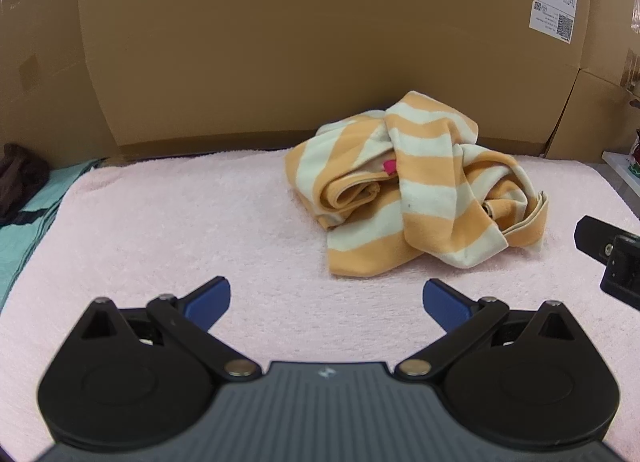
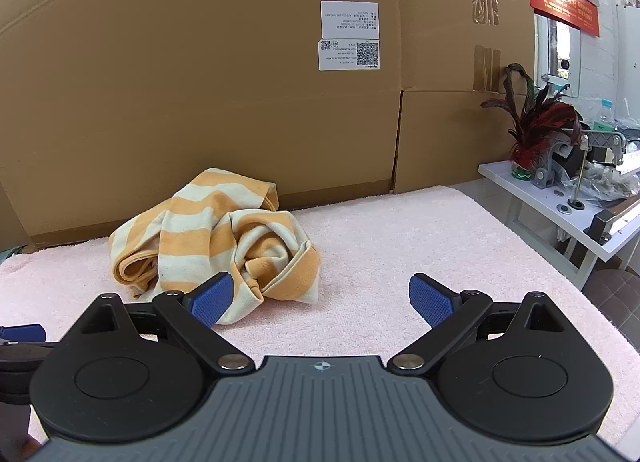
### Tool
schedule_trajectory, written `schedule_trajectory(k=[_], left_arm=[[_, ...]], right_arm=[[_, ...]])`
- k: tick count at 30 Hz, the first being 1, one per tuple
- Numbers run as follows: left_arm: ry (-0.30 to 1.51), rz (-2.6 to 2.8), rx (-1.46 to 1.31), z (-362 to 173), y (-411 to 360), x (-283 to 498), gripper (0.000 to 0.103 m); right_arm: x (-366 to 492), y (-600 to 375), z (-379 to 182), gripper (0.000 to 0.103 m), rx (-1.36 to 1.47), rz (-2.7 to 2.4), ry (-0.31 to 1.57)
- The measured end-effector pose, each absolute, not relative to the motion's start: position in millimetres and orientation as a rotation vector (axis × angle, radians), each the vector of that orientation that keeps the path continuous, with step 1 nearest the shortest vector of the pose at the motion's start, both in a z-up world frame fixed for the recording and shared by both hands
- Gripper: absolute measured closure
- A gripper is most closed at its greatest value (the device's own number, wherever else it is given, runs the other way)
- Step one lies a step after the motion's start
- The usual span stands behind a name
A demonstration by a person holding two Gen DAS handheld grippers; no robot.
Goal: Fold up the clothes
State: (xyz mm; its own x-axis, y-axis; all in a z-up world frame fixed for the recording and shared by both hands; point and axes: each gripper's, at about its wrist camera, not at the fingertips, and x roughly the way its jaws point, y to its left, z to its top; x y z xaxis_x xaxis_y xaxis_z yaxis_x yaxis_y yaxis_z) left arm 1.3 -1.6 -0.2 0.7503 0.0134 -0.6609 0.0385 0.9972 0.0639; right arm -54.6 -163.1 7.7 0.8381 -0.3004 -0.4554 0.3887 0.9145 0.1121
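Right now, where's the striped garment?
The striped garment lies crumpled on the pink towel, near the cardboard wall; ahead-right in the left wrist view, ahead-left in the right wrist view.

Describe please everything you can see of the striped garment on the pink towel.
The striped garment has wide orange and cream bands and looks like soft knit cotton. It lies crumpled in a twisted heap, unfolded, with a rolled hem and a small pink tag showing. It rests on the pink towel, near the cardboard wall. Neither hand-held gripper touches it.

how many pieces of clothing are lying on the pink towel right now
1: a crumpled orange-and-cream striped garment sits toward the towel's far edge, near the cardboard. More could be bundled inside it.
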Motion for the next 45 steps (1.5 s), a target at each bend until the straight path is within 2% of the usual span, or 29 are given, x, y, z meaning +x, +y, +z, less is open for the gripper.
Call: schedule_trajectory(k=[45], left_arm=[[0.724,0.017,0.053,-11,10,14,0.001]], right_arm=[[-26,-136,-11,0.006,0.16,-0.33,0.567]])
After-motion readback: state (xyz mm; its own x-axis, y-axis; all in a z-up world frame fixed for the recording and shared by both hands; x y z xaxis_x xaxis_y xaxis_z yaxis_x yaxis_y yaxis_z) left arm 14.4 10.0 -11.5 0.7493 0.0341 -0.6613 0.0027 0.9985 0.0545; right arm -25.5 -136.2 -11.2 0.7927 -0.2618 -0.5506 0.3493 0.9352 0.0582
